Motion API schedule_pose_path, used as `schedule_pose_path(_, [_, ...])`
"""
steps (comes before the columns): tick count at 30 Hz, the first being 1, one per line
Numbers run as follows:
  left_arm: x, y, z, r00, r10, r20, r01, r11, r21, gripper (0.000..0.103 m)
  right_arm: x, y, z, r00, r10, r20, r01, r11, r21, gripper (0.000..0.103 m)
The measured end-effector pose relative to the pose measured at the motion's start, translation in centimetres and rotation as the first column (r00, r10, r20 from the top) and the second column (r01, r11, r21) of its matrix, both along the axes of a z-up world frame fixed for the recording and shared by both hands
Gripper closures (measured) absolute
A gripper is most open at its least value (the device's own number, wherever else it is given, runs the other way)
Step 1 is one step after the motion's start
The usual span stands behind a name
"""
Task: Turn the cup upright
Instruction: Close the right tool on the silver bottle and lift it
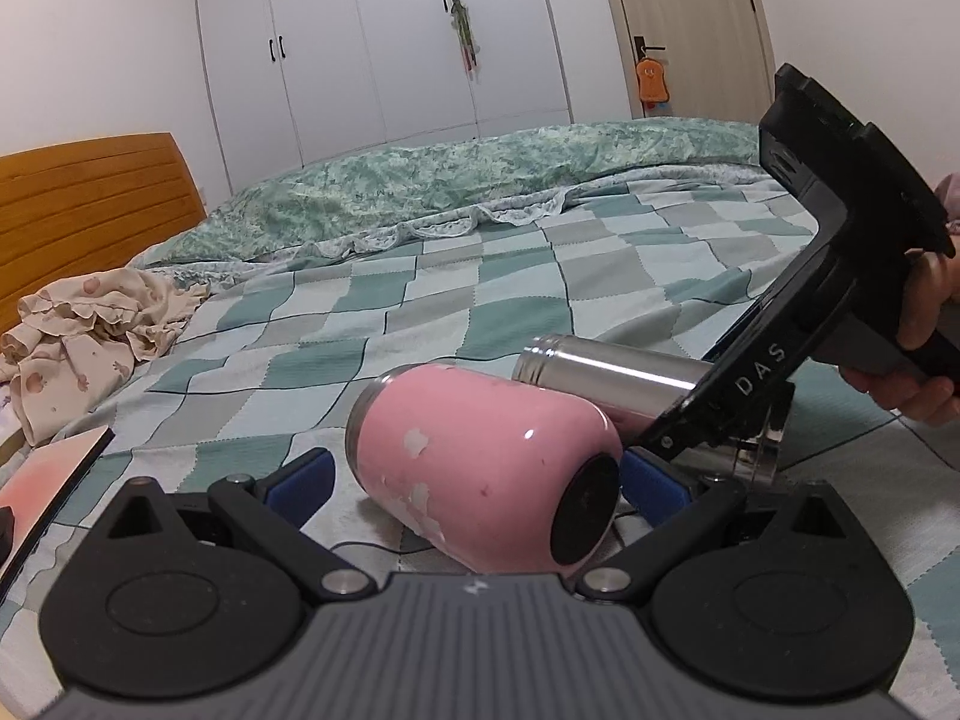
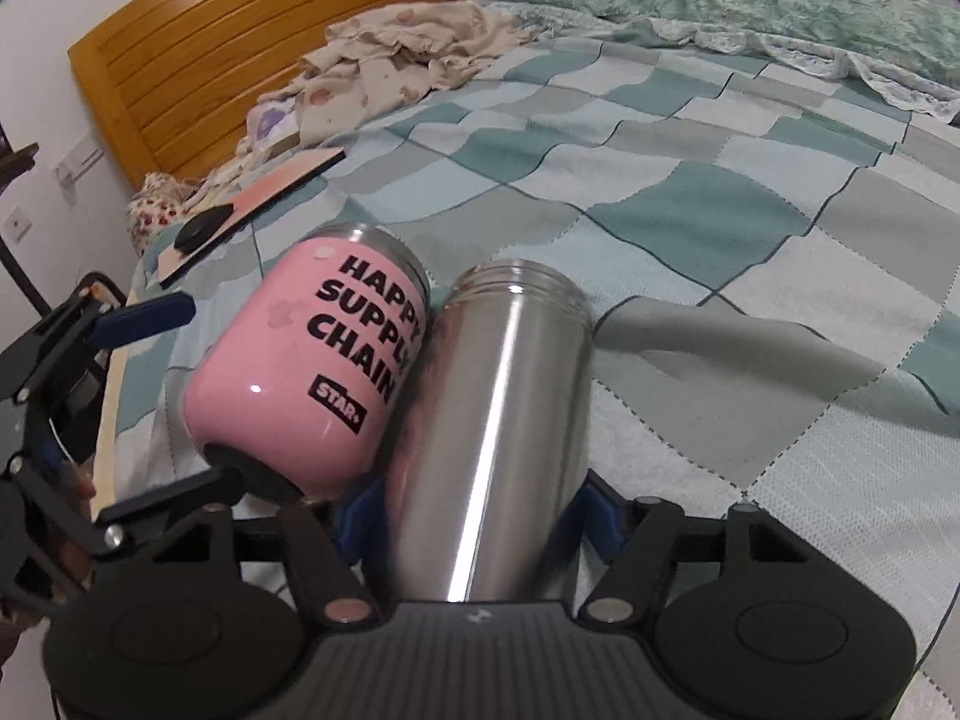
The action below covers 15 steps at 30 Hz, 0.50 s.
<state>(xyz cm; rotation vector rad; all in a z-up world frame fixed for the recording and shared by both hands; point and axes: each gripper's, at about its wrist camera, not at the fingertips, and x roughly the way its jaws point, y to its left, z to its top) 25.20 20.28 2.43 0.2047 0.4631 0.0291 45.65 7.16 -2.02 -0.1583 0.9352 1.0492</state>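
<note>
A pink cup (image 1: 480, 468) lies on its side on the checked bedspread, base toward me and mouth away; it also shows in the right wrist view (image 2: 312, 372) with black lettering. My left gripper (image 1: 474, 480) is open, its blue pads (image 1: 300, 477) standing on either side of the cup and apart from it. A steel cup (image 2: 498, 420) lies on its side right beside the pink one; it also shows in the left wrist view (image 1: 606, 375). My right gripper (image 2: 480, 504) is shut on the steel cup near its base, blue pads against its sides.
A thin pink-topped board (image 2: 252, 204) with a black disc lies near the bed's left edge. Crumpled beige clothing (image 1: 90, 324) lies by the wooden headboard (image 2: 300, 30). A green quilt (image 1: 480, 180) lies bunched along the far side. The bed edge runs beside the left gripper.
</note>
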Motion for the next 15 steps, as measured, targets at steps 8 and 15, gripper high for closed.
schedule_pose_path(8, [-1.9, -0.6, 1.2, 1.0, -0.007, 0.029, 0.008, 1.0, -0.02, 0.0, -0.5, -1.8, 1.8, 0.995, -0.099, -0.012, 0.099, 0.992, 0.08, 0.037])
schedule_pose_path(15, [-4.5, -2.1, 3.7, 0.996, -0.052, 0.076, 0.055, 0.998, -0.036, 0.0, -3.0, -4.5, 5.5, 0.978, -0.208, -0.003, 0.207, 0.969, 0.135, 0.037])
